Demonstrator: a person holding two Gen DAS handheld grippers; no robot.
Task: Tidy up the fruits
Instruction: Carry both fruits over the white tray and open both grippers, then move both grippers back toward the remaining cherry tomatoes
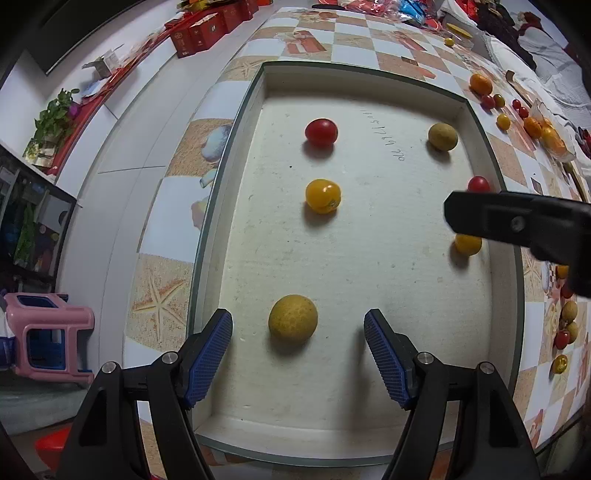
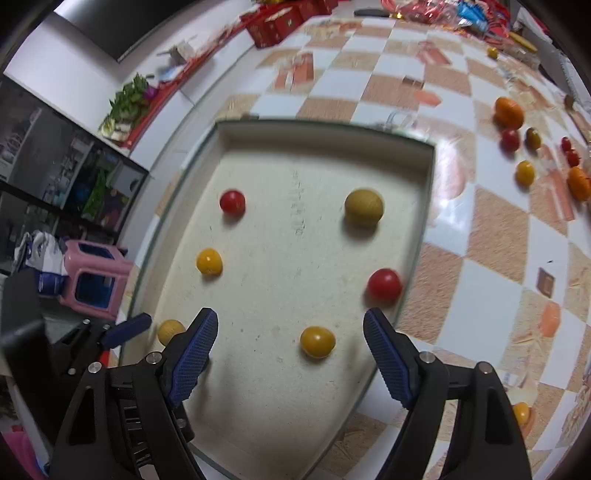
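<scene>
A white foam tray [image 1: 236, 155] [image 2: 424, 206] holds two columns of fruit. The left column is a red tomato [image 1: 321, 132], a yellow tomato [image 1: 323, 196] and a tan longan [image 1: 293, 317]. The right column is a tan longan [image 2: 364, 206], a red tomato [image 2: 384, 284] and a yellow tomato [image 2: 317, 342]. My left gripper [image 1: 298, 352] is open and empty, just short of the near longan. My right gripper [image 2: 290, 354] is open and empty over the yellow tomato; its black body [image 1: 517, 221] reaches into the left wrist view.
Loose oranges [image 2: 509, 111], red and yellow tomatoes [image 2: 525, 172] and longans [image 1: 569, 310] lie on the checkered tablecloth right of the tray. Red boxes [image 1: 207, 31] stand at the far left. A pink stool [image 1: 51, 332] sits on the floor to the left.
</scene>
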